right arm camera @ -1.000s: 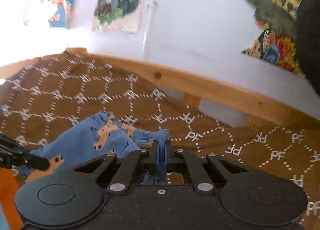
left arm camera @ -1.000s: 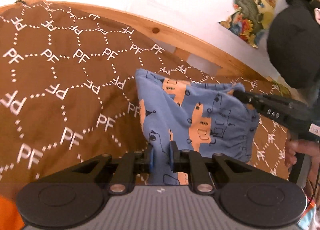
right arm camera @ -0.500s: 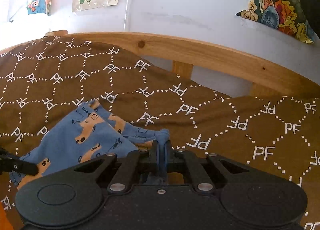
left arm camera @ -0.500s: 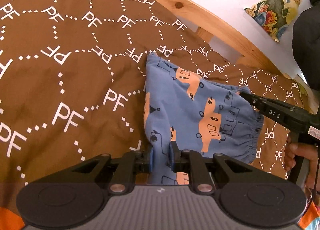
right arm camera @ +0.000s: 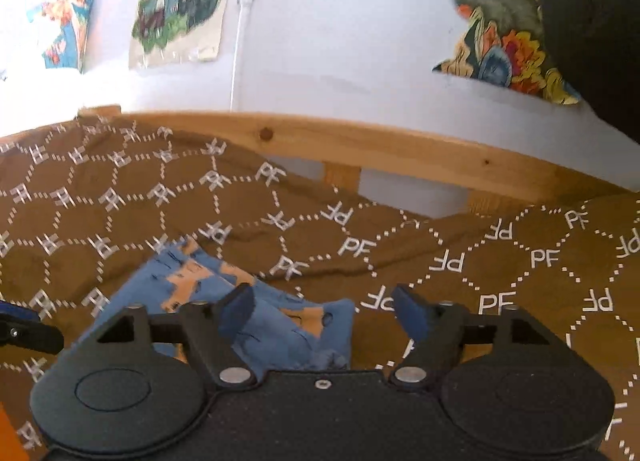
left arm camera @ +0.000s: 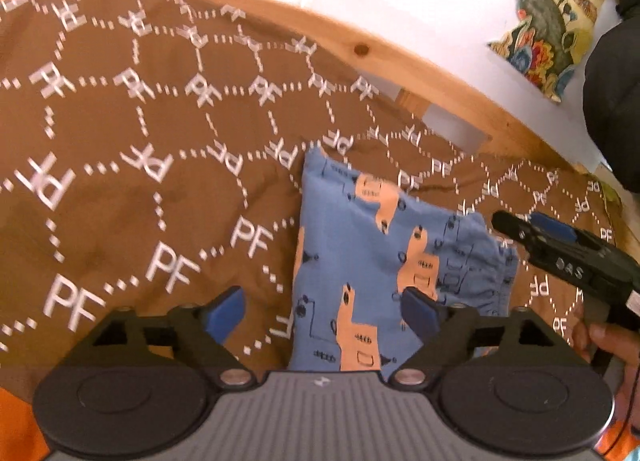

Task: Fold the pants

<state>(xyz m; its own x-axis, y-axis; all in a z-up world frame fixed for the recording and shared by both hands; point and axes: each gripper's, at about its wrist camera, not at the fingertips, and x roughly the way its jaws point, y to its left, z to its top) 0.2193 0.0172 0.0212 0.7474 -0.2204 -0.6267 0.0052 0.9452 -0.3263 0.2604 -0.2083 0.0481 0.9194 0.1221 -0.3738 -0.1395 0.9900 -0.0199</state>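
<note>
The small blue pants (left arm camera: 384, 257) with orange vehicle prints lie folded flat on the brown bedspread (left arm camera: 132, 181). My left gripper (left arm camera: 324, 311) is open just above their near edge, fingers spread to either side. My right gripper (right arm camera: 322, 309) is open over the pants' waistband corner (right arm camera: 312, 325), holding nothing. In the left wrist view the right gripper (left arm camera: 536, 235) shows at the pants' right edge, also open. The left gripper's tip (right arm camera: 24, 325) shows at the left edge of the right wrist view.
The bedspread (right arm camera: 500, 269) carries white "PF" hexagon print. A wooden bed rail (right arm camera: 380, 149) runs along the far side against a white wall with posters (right arm camera: 180, 5). A dark garment (left arm camera: 612, 101) and a colourful cloth (left arm camera: 548, 17) hang at the right.
Both grippers were shut on the pants' edge; now both have opened and let go. The pants lie flat on the bedspread. Both grippers have lifted and pulled back slightly.
</note>
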